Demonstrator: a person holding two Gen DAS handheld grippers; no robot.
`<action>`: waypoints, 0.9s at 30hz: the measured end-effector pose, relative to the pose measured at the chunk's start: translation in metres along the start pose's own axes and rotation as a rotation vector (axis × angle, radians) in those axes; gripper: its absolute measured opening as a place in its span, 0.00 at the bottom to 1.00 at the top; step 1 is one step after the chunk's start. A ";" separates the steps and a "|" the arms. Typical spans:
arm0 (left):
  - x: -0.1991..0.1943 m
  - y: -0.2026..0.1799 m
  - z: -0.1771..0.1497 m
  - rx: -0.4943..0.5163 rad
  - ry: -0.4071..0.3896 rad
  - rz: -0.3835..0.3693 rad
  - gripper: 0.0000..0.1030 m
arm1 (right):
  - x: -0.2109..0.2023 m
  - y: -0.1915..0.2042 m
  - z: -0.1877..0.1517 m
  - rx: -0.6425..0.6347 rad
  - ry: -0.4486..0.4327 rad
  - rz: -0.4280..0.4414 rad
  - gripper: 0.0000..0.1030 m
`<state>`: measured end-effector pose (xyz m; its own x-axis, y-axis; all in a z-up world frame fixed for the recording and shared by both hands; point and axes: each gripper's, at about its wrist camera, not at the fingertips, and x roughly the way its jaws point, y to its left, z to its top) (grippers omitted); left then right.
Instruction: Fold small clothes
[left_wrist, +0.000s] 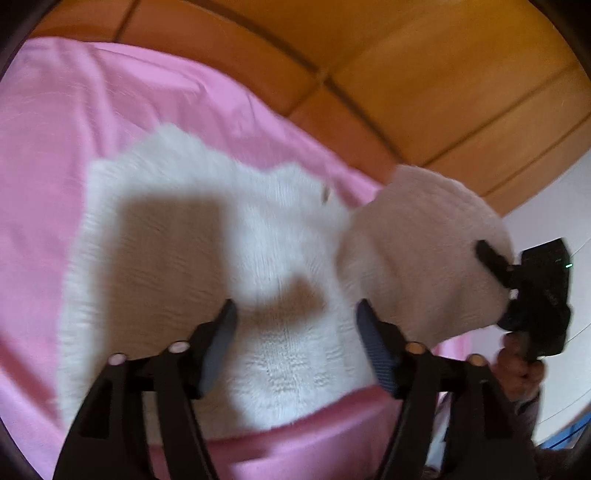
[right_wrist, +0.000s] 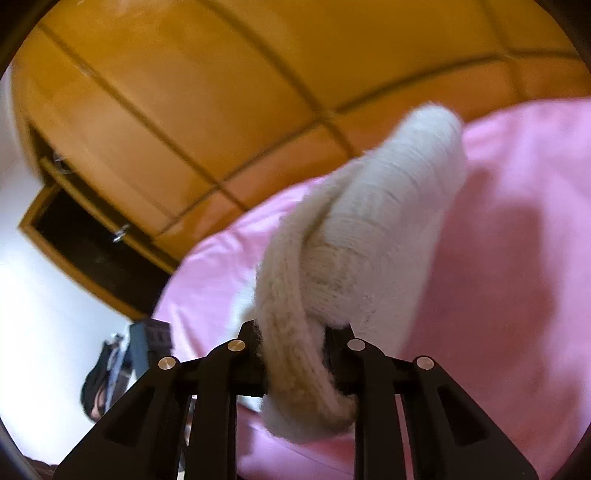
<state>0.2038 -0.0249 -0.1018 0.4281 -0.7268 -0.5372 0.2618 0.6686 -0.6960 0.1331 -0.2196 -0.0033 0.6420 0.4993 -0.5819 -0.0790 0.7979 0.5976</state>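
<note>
While the right hand-held gripper (right_wrist: 301, 369) pinches a bunched edge of the white knitted garment (left_wrist: 207, 258) tight between its jaws, the lifted part rises away from it as a thick roll, running up and slightly rightward in the right wrist view. That raised flap is the piece the fold depends on, so the right hand is the one already engaged with the cloth.

Closest in the left wrist view, the left hand-held gripper (left_wrist: 295, 332) stands with its jaws apart and nothing between them, poised over the near hem of the garment, which lies directly ahead of and below its fingers. Whether the tips touch the knit I cannot tell through the blur. Beyond them the main body of the garment spreads flat on the pink sheet (left_wrist: 48, 184) of the bed, its long axis running from the near hem away toward the wooden wardrobe (left_wrist: 424, 74).

To the right of that flat body, the lifted flap hangs from the right hand-held gripper, clear of the sheet and just beside the flat part. Judging from this, the coming move would carry the flap leftward across the long axis and lay it over the body, with the left one placed to pin the near hem.
</note>
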 end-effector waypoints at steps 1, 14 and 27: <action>-0.012 0.006 0.001 -0.014 -0.023 -0.008 0.72 | 0.010 0.014 0.002 -0.026 0.012 0.021 0.18; -0.087 0.073 0.007 -0.188 -0.125 -0.141 0.84 | 0.194 0.105 -0.080 -0.336 0.344 -0.067 0.30; -0.008 0.048 0.041 -0.157 0.053 -0.102 0.86 | 0.053 0.045 -0.088 -0.222 0.190 -0.043 0.60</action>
<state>0.2485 0.0197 -0.1111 0.3586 -0.7998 -0.4814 0.1616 0.5611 -0.8118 0.0962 -0.1277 -0.0554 0.4958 0.5010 -0.7093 -0.2336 0.8636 0.4468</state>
